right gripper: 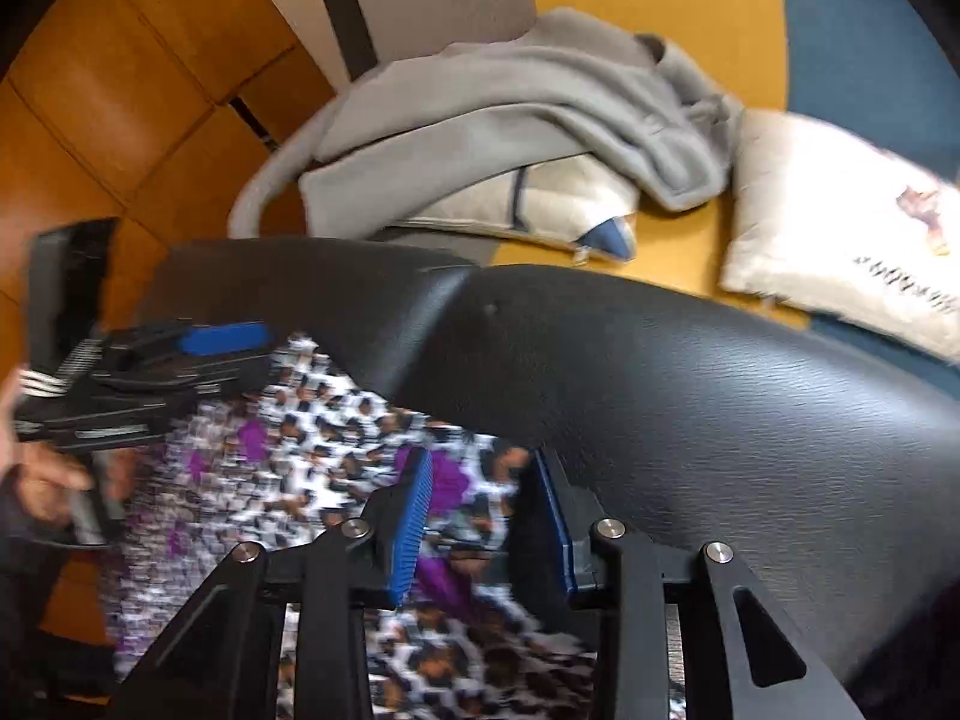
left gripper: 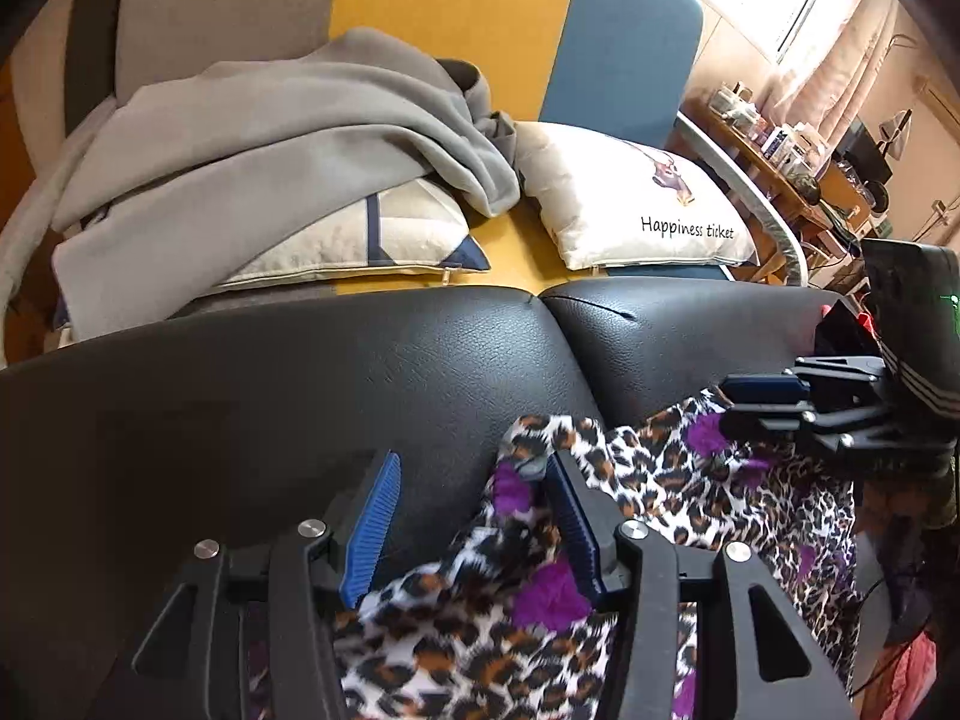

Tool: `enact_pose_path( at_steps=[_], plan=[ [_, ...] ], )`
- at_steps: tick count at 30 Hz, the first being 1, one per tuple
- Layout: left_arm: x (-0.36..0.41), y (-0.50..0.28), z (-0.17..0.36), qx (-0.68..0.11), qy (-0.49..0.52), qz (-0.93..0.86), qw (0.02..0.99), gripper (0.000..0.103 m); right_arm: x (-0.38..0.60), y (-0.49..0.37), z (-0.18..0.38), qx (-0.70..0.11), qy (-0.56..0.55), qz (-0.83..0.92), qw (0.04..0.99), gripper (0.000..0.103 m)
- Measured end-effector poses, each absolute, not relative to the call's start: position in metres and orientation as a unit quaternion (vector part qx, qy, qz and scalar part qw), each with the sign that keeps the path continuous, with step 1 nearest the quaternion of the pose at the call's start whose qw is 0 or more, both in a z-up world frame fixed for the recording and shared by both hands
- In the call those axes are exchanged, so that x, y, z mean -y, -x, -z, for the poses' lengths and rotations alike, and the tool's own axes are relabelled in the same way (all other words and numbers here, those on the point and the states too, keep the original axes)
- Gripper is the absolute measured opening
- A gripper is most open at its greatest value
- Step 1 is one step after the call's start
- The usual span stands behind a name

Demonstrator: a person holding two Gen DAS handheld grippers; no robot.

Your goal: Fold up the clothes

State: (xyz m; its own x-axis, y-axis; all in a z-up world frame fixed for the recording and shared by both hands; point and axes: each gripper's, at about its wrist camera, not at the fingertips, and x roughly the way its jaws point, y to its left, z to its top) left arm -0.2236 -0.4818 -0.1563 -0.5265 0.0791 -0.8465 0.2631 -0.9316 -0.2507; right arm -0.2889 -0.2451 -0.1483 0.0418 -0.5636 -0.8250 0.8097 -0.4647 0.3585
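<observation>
My two wrist views both look steeply down, close over the black leather seat [left gripper: 300, 372], facing the grey blanket [left gripper: 270, 138] and pillows beyond it, and they share the leopard-print garment [left gripper: 480, 618] on that seat, each also catching the other gripper at its edge.
</observation>
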Motion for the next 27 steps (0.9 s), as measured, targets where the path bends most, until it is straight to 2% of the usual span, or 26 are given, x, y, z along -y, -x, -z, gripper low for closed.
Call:
enact_pose_path(
  at_steps=[1, 3, 4, 5, 6, 12, 20, 27],
  plan=[
    [0.48, 0.225, 0.156, -0.177, -0.482, 0.857, 0.048, 0.051, 0.247, 0.286, 0.148, -0.128, -0.514, 0.68, 0.507, 0.035],
    [0.476, 0.228, 0.155, -0.177, -0.482, 0.857, 0.034, 0.041, 0.25, 0.279, 0.148, -0.147, -0.506, 0.68, 0.509, 0.034],
    [0.472, 0.229, 0.155, -0.17, -0.486, 0.856, 0.032, 0.023, 0.251, 0.277, 0.148, -0.15, -0.504, 0.682, 0.509, 0.028],
    [0.469, 0.231, 0.156, -0.165, -0.493, 0.854, 0.031, 0.011, 0.251, 0.275, 0.148, -0.152, -0.501, 0.684, 0.508, 0.018],
    [0.467, 0.231, 0.155, -0.16, -0.496, 0.853, 0.036, 0.009, 0.251, 0.273, 0.148, -0.154, -0.498, 0.686, 0.508, 0.006],
    [0.468, 0.208, 0.129, -0.2, -0.445, 0.872, 0.046, 0.008, 0.241, 0.264, 0.131, -0.136, -0.467, 0.708, 0.512, 0.006],
    [0.434, 0.143, 0.093, -0.193, -0.39, 0.899, 0.045, 0.008, 0.195, 0.215, 0.096, -0.104, -0.396, 0.731, 0.545, 0.006],
    [0.387, 0.081, 0.116, -0.168, -0.415, 0.893, 0.052, 0.01, 0.149, 0.15, 0.131, -0.109, -0.398, 0.723, 0.554, 0.009]
  ],
)
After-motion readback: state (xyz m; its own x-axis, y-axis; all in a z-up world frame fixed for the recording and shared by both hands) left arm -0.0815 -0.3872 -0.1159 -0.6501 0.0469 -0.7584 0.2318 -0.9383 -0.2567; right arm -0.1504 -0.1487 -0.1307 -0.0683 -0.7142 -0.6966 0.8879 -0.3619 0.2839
